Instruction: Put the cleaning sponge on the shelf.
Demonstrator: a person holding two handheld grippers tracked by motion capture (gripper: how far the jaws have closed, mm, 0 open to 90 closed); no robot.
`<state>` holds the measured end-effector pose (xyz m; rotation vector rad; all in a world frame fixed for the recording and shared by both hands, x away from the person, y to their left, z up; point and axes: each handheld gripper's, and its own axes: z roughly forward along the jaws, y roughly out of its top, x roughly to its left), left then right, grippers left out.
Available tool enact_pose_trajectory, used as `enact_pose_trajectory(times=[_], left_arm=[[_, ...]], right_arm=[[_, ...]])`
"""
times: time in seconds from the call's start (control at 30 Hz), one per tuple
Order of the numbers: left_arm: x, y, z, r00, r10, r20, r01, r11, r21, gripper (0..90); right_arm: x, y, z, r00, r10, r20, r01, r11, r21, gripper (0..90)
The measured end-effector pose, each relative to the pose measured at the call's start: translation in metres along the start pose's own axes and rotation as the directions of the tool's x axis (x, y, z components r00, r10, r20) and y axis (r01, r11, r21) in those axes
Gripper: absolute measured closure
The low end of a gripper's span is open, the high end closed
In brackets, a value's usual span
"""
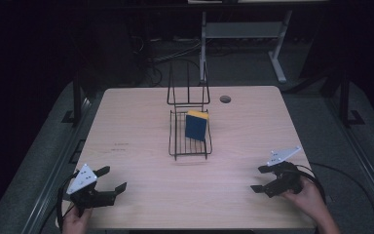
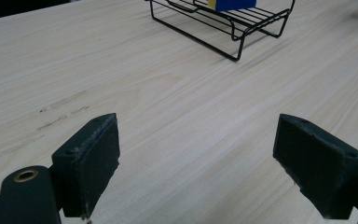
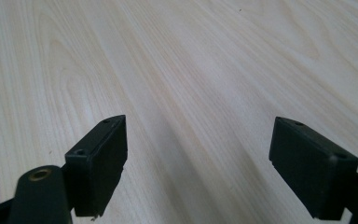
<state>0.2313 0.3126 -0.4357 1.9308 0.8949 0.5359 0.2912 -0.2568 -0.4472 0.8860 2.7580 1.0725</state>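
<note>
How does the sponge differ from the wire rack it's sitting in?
The sponge is a solid block, blue with a yellow edge; the wire rack is open black wire you can see the table through. The sponge stands tilted on edge, while the wire rack lies flat with an upright back. The sponge is smaller, fitting inside the wire rack. Both sit mid-table, apart from both tools.

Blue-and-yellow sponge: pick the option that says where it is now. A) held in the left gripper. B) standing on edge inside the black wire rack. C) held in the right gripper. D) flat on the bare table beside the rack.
B: in the high view the sponge stands on edge inside the wire rack, while the left gripper and right gripper sit open and empty near the table's front edge.
</note>
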Motion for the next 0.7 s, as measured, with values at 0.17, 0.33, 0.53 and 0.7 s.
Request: enact_pose_trajectory(times=[0.17, 0.33, 0.53, 0.7], left_arm=[[0.001, 0.0, 0.0, 1.0, 0.003, -0.003, -0.003, 1.0, 0.001, 14.1], [0.001, 0.0, 0.0, 1.0, 0.0, -0.004, 0.0, 1.0, 0.001, 14.1], [0.001, -0.001, 0.0, 1.0, 0.003, -0.004, -0.003, 1.0, 0.004, 14.1], [0.001, -0.001, -0.002, 1.0, 0.003, -0.006, -0.003, 1.0, 0.001, 14.1]], right_arm=[[0.006, -0.005, -0.002, 0.9999, -0.01, 0.005, 0.01, 1.0, -0.024, 18.7], [0.012, -0.011, -0.003, 0.9998, -0.012, 0.014, 0.013, 0.999, -0.034, 18.7], [0.018, -0.02, -0.004, 0.9998, -0.003, 0.019, 0.005, 0.998, -0.07, 18.7], [0.021, -0.028, -0.003, 0.9995, 0.013, 0.03, -0.011, 0.996, -0.085, 18.6]])
